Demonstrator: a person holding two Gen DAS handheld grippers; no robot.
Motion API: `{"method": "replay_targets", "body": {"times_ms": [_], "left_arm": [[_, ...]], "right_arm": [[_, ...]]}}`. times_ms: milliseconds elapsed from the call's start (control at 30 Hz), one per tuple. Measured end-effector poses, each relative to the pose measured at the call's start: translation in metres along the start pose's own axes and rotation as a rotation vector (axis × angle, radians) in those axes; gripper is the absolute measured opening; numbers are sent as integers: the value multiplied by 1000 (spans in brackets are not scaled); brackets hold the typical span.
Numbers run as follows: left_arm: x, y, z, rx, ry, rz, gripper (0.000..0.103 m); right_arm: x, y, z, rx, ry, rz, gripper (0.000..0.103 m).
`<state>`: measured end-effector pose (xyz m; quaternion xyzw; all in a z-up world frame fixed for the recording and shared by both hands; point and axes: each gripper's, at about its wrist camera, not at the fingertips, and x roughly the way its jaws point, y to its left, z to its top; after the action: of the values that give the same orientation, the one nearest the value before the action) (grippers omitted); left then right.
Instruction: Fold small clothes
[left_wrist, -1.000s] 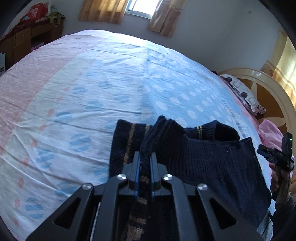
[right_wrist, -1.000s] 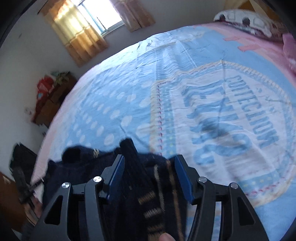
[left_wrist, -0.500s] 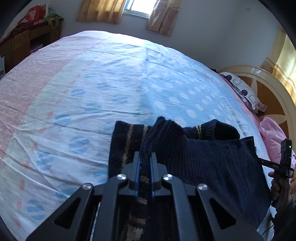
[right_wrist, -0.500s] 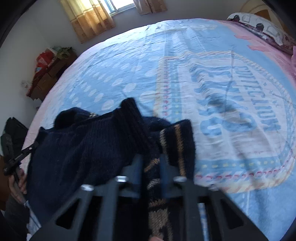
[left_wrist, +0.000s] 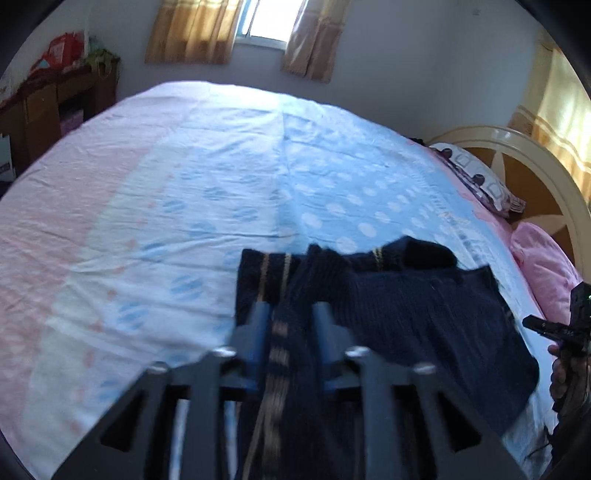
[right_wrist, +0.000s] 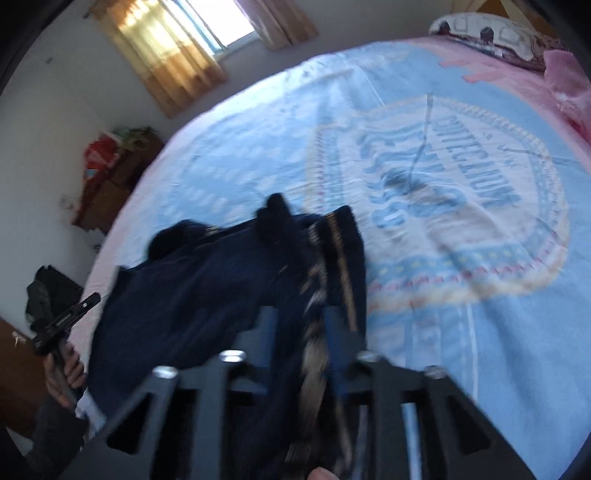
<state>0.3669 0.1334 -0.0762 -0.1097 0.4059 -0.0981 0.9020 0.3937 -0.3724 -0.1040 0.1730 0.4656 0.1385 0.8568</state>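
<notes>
Sweater (left_wrist: 406, 314), navy knit w/ tan stripes, lies at near edge of bed (left_wrist: 184, 184) in left wrist view, partly doubled over; near end w/ striped band runs up between fingers of left gripper (left_wrist: 290, 314). Fingers sit narrow w/ a gap each side of the band, so a firm pinch can't be told through blur. Right gripper (left_wrist: 565, 328) shows at far right, beside the sweater's edge. Pillow (left_wrist: 476, 177) far right by headboard.

Right wrist view: right gripper (right_wrist: 301, 321) has fingers narrow around the striped band of the sweater (right_wrist: 192, 295); grip unclear, blurred. Left gripper (right_wrist: 62, 321) at left edge.

Judgement: fold is mid-way, maybe first fold started; flattening and further folds remain. No containers visible.
</notes>
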Motion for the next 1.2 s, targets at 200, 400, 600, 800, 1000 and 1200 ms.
{"method": "replay_targets", "body": {"times_ms": [200,400,600,800,1000,1200], "left_arm": [[-27,6,-54,14,70,11,58],[-28,-3,-96,26,113,-6,58],[-29,-5,-99,43,108,-10,49],[-31,-10,-106,46,117,-22,47],[-35,-10,-109,38,112,-32,53],[-31,-5,-107,26,149,-21,12]], "right_arm": [[-45,18,-50,-70,8,23,43],[-31,33,-96,-167,82,-47,43],[-31,32,-113,-193,72,-65,43],[-30,38,-116,-273,69,-120,43],[-31,30,-122,-259,57,-90,26],[-30,36,-119,-278,50,-97,10]]}}
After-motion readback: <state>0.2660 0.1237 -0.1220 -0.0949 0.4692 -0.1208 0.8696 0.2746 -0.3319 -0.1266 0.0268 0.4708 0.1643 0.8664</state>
